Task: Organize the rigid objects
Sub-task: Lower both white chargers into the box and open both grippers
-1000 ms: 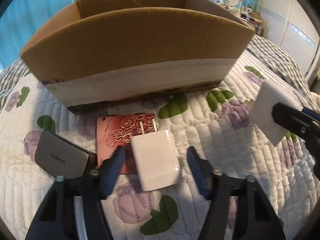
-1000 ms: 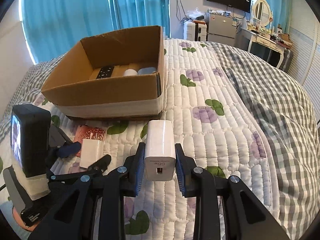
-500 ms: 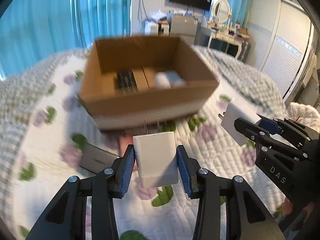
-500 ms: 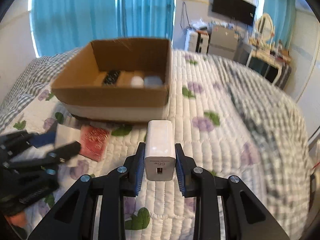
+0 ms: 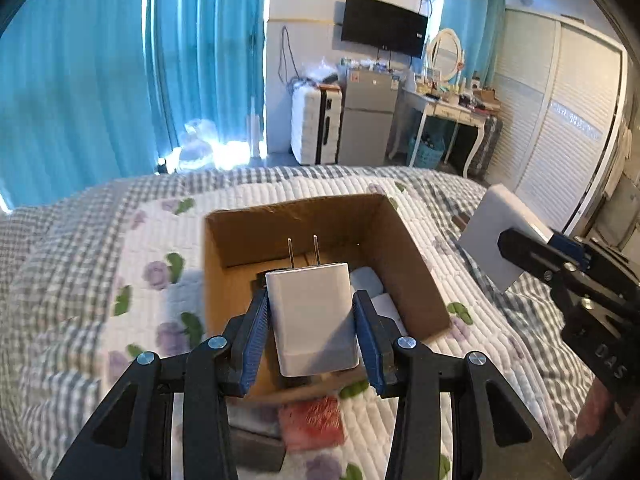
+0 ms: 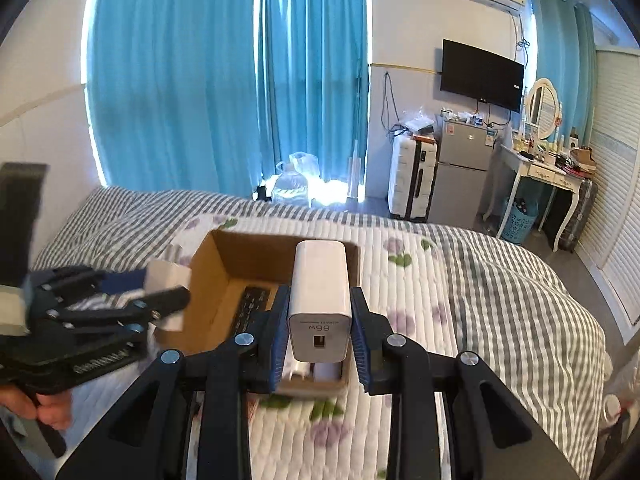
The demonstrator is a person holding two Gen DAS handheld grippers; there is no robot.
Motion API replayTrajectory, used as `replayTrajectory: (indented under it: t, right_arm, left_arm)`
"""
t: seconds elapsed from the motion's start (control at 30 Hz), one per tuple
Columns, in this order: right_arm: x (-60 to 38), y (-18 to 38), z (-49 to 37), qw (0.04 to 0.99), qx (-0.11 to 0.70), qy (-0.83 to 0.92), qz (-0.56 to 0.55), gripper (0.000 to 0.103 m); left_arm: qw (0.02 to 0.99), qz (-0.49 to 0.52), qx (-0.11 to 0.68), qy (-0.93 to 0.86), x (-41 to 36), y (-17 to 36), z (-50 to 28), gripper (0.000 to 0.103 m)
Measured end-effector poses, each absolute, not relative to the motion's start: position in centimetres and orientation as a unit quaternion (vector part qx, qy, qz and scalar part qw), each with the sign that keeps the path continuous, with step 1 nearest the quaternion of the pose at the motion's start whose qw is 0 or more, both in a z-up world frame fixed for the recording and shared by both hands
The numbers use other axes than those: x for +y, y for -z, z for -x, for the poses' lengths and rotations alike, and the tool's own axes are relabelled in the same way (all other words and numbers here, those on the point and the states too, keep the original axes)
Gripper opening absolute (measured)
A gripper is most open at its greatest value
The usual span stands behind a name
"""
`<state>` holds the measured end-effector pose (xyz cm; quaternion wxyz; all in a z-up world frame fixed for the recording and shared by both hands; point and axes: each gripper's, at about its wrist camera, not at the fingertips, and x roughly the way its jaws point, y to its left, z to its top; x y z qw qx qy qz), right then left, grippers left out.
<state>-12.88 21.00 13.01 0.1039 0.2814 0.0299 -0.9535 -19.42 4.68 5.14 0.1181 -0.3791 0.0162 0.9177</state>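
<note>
My left gripper (image 5: 312, 320) is shut on a white two-prong charger (image 5: 312, 312), held above the near side of the open cardboard box (image 5: 412, 248). My right gripper (image 6: 318, 328) is shut on a white 66W charger block (image 6: 319, 300), held over the box (image 6: 208, 264). The box holds a black remote (image 6: 252, 304) and white items (image 5: 372, 280). The right gripper with its block shows at the right of the left wrist view (image 5: 500, 248); the left gripper shows at the left of the right wrist view (image 6: 120, 300).
A red patterned card (image 5: 312, 424) and a dark grey charger (image 5: 256, 448) lie on the floral quilt (image 5: 152, 272) in front of the box. Behind the bed stand blue curtains, a suitcase, a small fridge (image 6: 460, 176) and a dressing table.
My left gripper closed on the two-prong charger, lifted it off the quilt and carried it over the box. My right gripper rose and moved over the box with its block.
</note>
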Motion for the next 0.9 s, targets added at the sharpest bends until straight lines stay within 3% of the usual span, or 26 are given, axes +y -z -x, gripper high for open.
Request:
replayTrajectory:
  t: [0.33, 0.43, 0.53, 0.9]
  right_arm:
    - [21.7, -8.3, 18.5, 0.111, 0.022, 0.941, -0.319, 0.027]
    - [22.1, -7.3, 19.2, 0.113, 0.022, 0.939, -0.324, 0.027]
    - [22.5, -7.0, 19.6, 0.114, 0.015, 0.938, -0.328, 0.027]
    - [20.2, -8.3, 21.2, 0.123, 0.010, 0.937, -0.327, 0.027]
  left_arm:
    - [0.109, 0.441, 0.047, -0.890, 8.2, 2.7, 24.5, 0.043]
    - [0.097, 0.443, 0.053, -0.890, 8.5, 3.4, 24.8, 0.048]
    - [0.099, 0.435, 0.058, -0.893, 8.6, 3.0, 24.4, 0.065]
    - [0.081, 0.379, 0.041, -0.921, 3.5, -2.9, 22.4, 0.066]
